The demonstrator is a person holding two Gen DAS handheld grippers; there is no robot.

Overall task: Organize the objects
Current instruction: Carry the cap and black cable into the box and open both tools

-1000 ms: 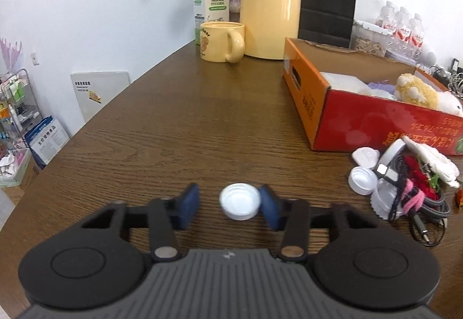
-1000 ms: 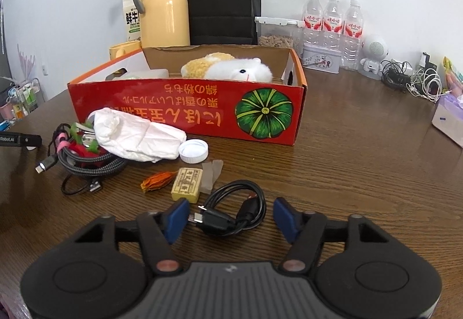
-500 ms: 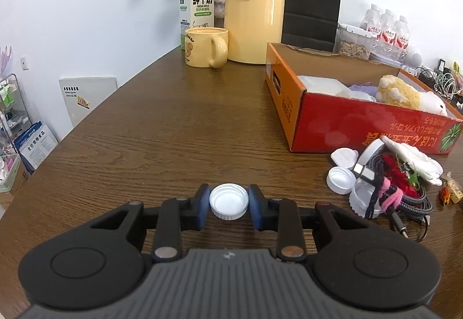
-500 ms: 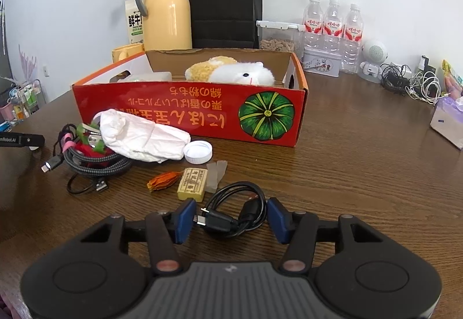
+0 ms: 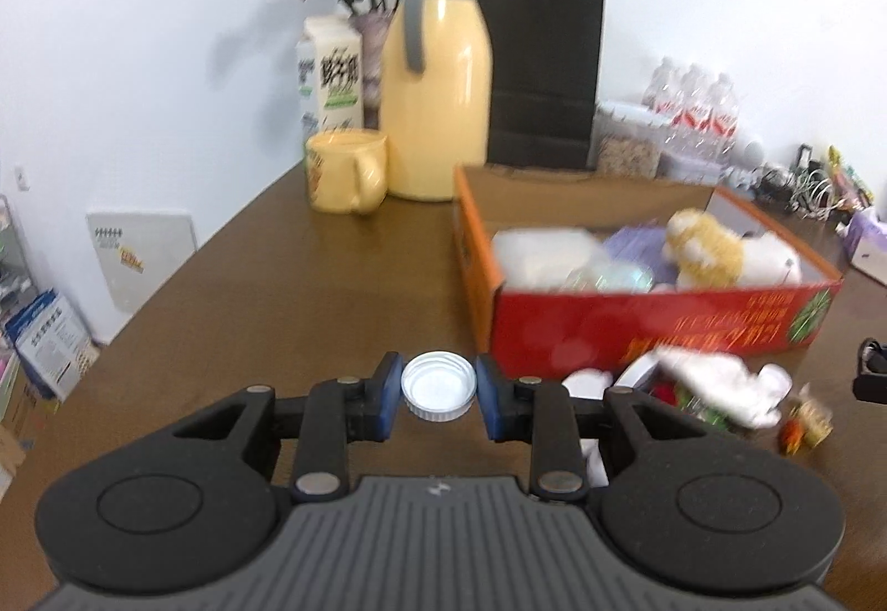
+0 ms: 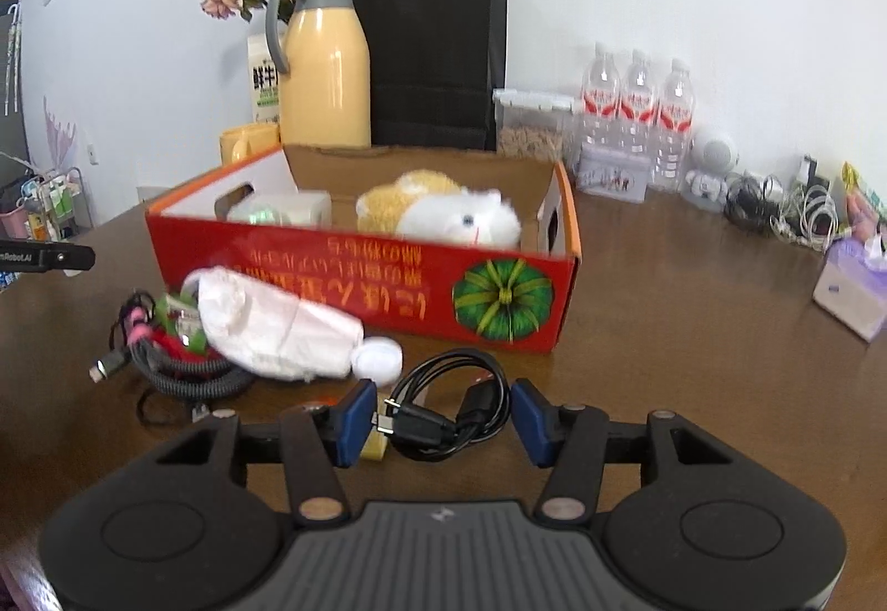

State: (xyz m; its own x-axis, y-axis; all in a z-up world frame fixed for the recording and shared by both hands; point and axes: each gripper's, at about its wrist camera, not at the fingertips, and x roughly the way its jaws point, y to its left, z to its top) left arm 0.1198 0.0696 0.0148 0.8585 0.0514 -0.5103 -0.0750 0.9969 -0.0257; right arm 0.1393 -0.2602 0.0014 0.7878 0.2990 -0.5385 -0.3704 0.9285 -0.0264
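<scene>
Right wrist: carton (image 6: 264,79) characters, perhaps "鲜牛".

Left tongs (image 5: 438,396): pitched downward, clamped on a white cap (image 5: 438,385).
Right tongs (image 6: 441,419): pitched downward, closed around a coiled black cable (image 6: 449,411).

Wood table (image 6: 665,334) w/ red box (image 6: 388,289)
</scene>
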